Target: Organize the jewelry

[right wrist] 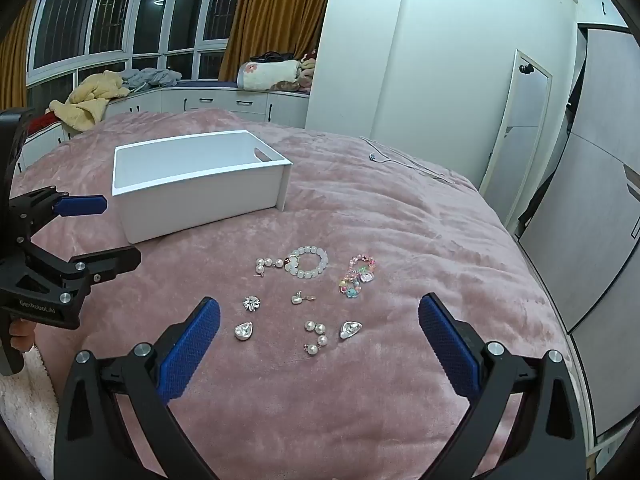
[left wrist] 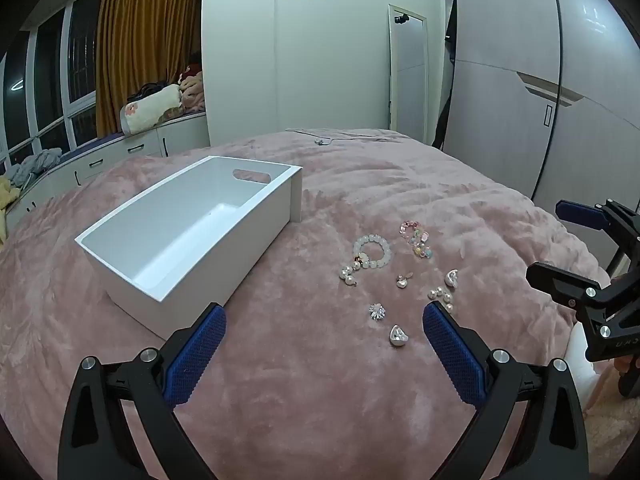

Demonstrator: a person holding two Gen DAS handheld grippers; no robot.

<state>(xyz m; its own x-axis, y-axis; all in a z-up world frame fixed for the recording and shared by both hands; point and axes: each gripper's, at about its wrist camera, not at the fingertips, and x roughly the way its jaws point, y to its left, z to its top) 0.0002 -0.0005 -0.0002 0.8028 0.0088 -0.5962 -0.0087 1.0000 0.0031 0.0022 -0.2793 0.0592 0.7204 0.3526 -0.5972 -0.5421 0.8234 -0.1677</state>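
Several jewelry pieces lie loose on a pink blanket: a white bead bracelet [left wrist: 372, 251] [right wrist: 308, 267], a colourful bead bracelet [left wrist: 416, 238] [right wrist: 357, 276], pearl earrings [left wrist: 440, 296] [right wrist: 316, 336], a sparkly brooch [left wrist: 377, 312] [right wrist: 251, 303], silver teardrop pieces [left wrist: 398, 336] [right wrist: 243, 330] and a small heart charm [right wrist: 298, 299]. An empty white box [left wrist: 192, 240] [right wrist: 200, 200] sits to their left. My left gripper [left wrist: 324, 344] is open and empty just short of the jewelry. My right gripper [right wrist: 319, 340] is open and empty, over the nearest pieces.
The pink blanket [left wrist: 320, 400] covers a bed. A thin chain [left wrist: 320, 141] [right wrist: 374, 157] lies at the bed's far edge. A mirror [right wrist: 516, 128] and wardrobe [left wrist: 540, 80] stand to the right; window cabinets with clothes [right wrist: 92, 100] lie behind.
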